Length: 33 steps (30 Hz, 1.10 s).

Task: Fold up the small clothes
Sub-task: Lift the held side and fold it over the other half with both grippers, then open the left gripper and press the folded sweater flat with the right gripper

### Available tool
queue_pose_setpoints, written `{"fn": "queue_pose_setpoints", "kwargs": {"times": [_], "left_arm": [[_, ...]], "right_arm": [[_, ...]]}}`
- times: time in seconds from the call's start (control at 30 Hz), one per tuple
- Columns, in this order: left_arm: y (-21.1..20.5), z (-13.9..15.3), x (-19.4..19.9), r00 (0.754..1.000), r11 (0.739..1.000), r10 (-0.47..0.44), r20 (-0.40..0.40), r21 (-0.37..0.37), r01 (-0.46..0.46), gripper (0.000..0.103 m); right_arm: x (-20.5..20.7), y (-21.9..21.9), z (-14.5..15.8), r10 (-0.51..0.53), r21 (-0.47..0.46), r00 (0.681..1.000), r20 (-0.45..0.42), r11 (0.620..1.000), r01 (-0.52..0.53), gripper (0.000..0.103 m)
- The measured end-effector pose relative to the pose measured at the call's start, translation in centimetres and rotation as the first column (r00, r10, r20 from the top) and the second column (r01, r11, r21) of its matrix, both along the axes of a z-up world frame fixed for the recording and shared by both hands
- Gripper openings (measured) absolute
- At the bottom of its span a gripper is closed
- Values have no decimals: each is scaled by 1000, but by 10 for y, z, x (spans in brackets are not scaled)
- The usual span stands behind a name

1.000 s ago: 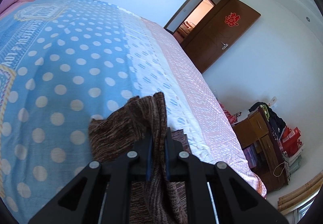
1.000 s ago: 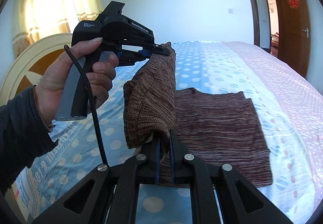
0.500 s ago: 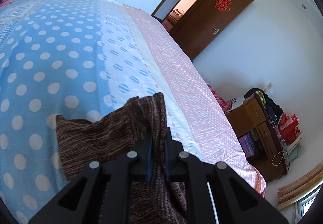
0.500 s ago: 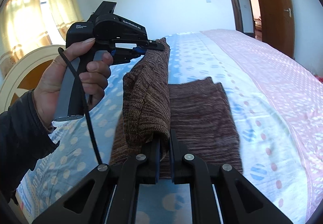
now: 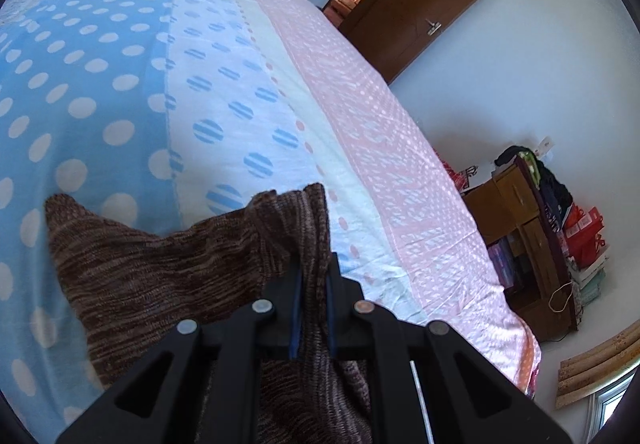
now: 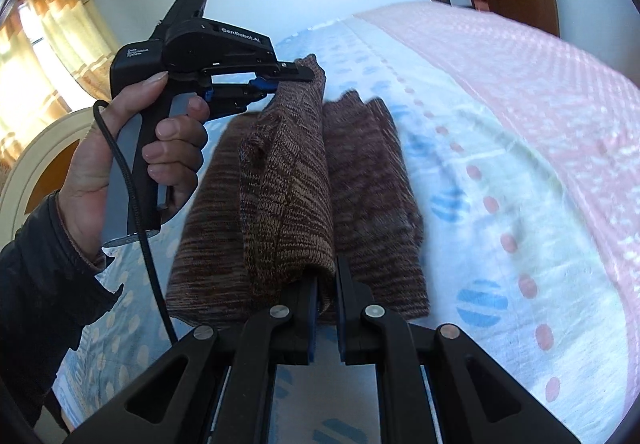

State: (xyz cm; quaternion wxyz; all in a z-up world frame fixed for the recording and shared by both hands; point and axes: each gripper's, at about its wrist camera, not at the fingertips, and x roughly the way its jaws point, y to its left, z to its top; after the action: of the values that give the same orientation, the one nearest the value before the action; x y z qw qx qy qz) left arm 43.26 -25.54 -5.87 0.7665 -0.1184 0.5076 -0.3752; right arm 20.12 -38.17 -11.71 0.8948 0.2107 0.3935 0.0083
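Brown knitted garment (image 6: 288, 180) is the thing to fold, and it is partly lying on the bed (image 6: 520, 148) and partly lifted above it. The lower part rests flat on the dotted blue and white bedspread (image 5: 120, 92), while one edge is raised and stretched between the two tools.

The left gripper (image 6: 294, 78) is closed on one corner of this raised edge; in the right wrist view a hand (image 6: 120, 164) holds its black handle, with a dark sleeve (image 6: 36, 284) below. The right gripper (image 6: 326, 284) is also closed on the cloth, on the other corner of the same edge, and the knit bunches between its jaws. In the left wrist view the fabric passes through the closed jaws of the left gripper (image 5: 314, 280) and spreads to the left over the blue dots.

The relation that matters is this: the held edge runs as a line from the right gripper, close to the camera, to the left gripper, further and higher in the picture. The flat part lies under this line and to its right, toward the pink band of the bedspread. So I judge that both hands must carry the edge sideways together, across the flat part, and lower it there. Neither hand is nearer to the goal; they should stay parallel, or the fold becomes crooked.
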Motion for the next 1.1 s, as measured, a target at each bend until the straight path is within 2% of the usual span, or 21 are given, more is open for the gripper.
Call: {"fn": "queue_pose_setpoints", "kwargs": {"times": [0.13,0.23,0.33,0.37,0.4,0.47,0.5,0.53,0.7,0.8,0.83,0.87,0.93,0.97,1.0,1.1], "left_arm": [[-17,-13,-2,1000,999,0,13,54,-1,11],[-24,-14,-7,1000,996,11,26,90,-13,16],[-22,-1,-21,997,993,-3,81,114,-6,29],[-18,4,-27,994,993,-9,107,118,-4,36],[-11,13,-37,988,992,-12,153,126,-7,46],[4,23,-50,974,990,-6,225,136,-25,57],[15,28,-59,964,990,-3,266,135,-34,61],[27,30,-69,954,988,-6,299,148,-41,62],[73,13,-106,925,971,-3,380,222,-88,63],[84,-3,-119,933,965,4,360,243,-97,63],[87,-11,-120,940,961,8,340,257,-101,63],[89,-20,-117,945,953,16,327,280,-114,63],[96,-36,-114,955,941,32,293,313,-128,71],[101,-42,-110,962,940,52,268,311,-138,80],[111,-48,-107,967,947,92,236,281,-158,87],[120,-51,-106,967,964,118,226,207,-166,87]], "right_arm": [[-1,-13,-14,-22,52,999,-36,998,24,5],[-4,-20,-21,-19,84,999,-50,996,23,5],[-12,-28,-23,-23,128,999,-43,991,28,6],[-16,-30,-22,-26,135,999,-42,990,31,6],[-20,-32,-21,-36,130,999,-40,991,41,6],[-29,-35,-15,-72,88,997,-40,993,75,9],[-34,-36,-10,-110,34,993,-41,993,111,23],[-39,-37,-5,-135,5,990,-26,991,136,30],[-27,-36,24,-121,-56,990,67,991,125,30],[-7,-26,33,-64,-86,994,92,994,72,28],[2,-24,29,-45,-85,996,73,995,51,20],[9,-23,22,-36,-82,999,38,996,39,18],[21,-19,-3,-23,-94,994,-109,995,13,17],[23,-15,-12,-15,-106,989,-148,994,-1,17],[16,-10,-10,-19,-156,993,-115,988,1,17],[6,-3,1,-29,-219,990,-134,976,-1,16]]}}
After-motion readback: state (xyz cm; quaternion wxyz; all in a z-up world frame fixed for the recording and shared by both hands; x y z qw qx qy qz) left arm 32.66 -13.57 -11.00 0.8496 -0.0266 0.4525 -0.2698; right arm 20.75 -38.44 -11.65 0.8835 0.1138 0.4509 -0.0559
